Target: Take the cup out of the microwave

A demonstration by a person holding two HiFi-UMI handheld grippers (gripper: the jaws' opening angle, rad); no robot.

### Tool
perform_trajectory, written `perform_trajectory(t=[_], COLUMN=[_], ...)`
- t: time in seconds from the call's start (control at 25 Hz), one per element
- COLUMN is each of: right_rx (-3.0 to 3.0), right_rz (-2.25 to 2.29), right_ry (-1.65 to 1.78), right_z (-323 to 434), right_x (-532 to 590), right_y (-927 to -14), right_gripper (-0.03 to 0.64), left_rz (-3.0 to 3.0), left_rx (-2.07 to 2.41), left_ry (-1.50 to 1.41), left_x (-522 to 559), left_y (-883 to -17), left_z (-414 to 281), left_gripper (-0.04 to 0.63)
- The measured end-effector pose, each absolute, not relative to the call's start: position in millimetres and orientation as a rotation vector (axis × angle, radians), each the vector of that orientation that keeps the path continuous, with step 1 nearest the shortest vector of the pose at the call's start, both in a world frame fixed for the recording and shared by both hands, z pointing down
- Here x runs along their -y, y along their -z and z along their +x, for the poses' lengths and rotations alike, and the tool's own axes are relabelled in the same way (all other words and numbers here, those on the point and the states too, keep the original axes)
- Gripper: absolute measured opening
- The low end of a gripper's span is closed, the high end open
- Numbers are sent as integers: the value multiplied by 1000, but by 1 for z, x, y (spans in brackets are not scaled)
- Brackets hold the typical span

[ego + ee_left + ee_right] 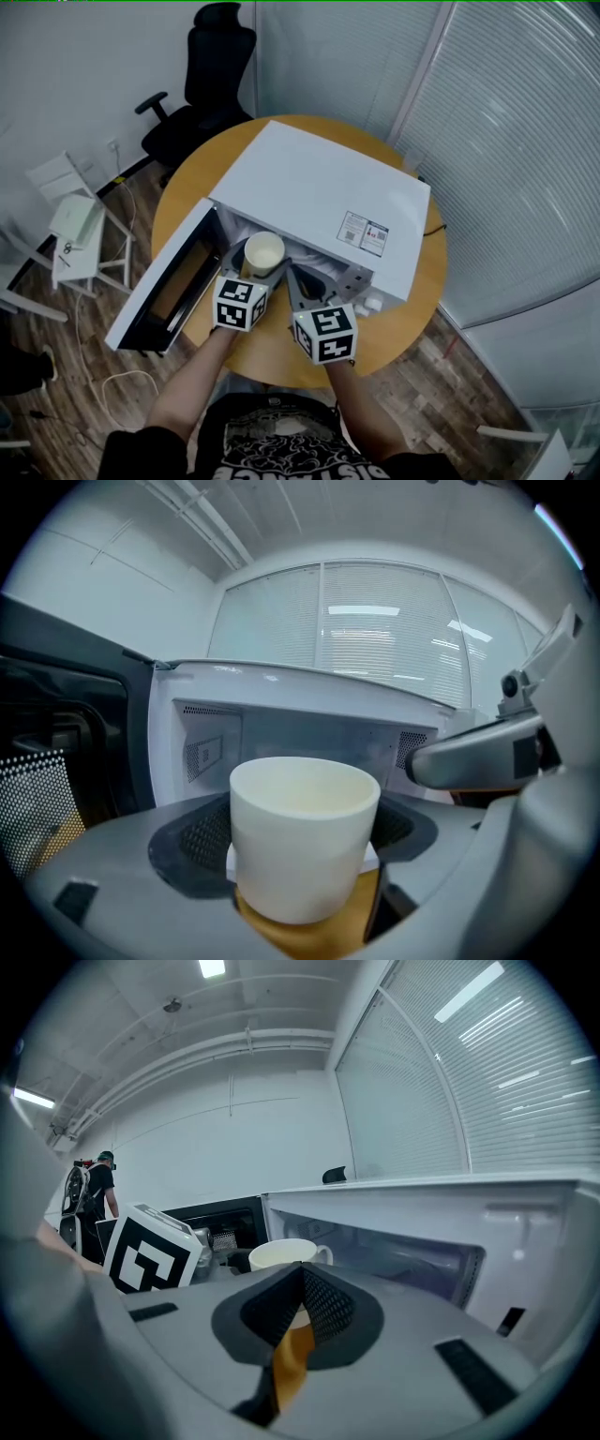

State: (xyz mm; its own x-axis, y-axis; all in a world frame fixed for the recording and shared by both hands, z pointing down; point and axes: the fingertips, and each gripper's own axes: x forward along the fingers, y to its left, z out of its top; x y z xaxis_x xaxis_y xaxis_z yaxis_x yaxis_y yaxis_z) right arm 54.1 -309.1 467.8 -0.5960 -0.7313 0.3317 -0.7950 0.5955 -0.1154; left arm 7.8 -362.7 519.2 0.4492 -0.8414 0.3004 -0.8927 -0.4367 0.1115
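Left gripper [305, 841]: clamped across cup [263, 251], pads hugging wall, likely for level carry. Right gripper [302, 1283]: pinched closed, empty, parked just beside, clear of exit path. Cup at microwave [319, 183] mouth, above table [272, 354] wood; door [161, 292] wide open for exit.

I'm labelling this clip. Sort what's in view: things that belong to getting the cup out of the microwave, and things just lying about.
Job: cup, held by the left gripper; microwave, door open; right gripper, shut and empty.
Lying about: black office chair, white cable.
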Motion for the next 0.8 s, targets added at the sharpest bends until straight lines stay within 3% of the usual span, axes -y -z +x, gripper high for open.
perform_trajectory(t=[0.8], right_rx=[2470], right_rz=[1460], right_ry=[-353], right_z=[39], right_x=[257], right_y=[-448], right_gripper=[17], left_rz=[2507], left_rx=[1373], left_ry=[-251], left_x=[301], left_y=[-496], left_z=[-12], left_gripper=[434])
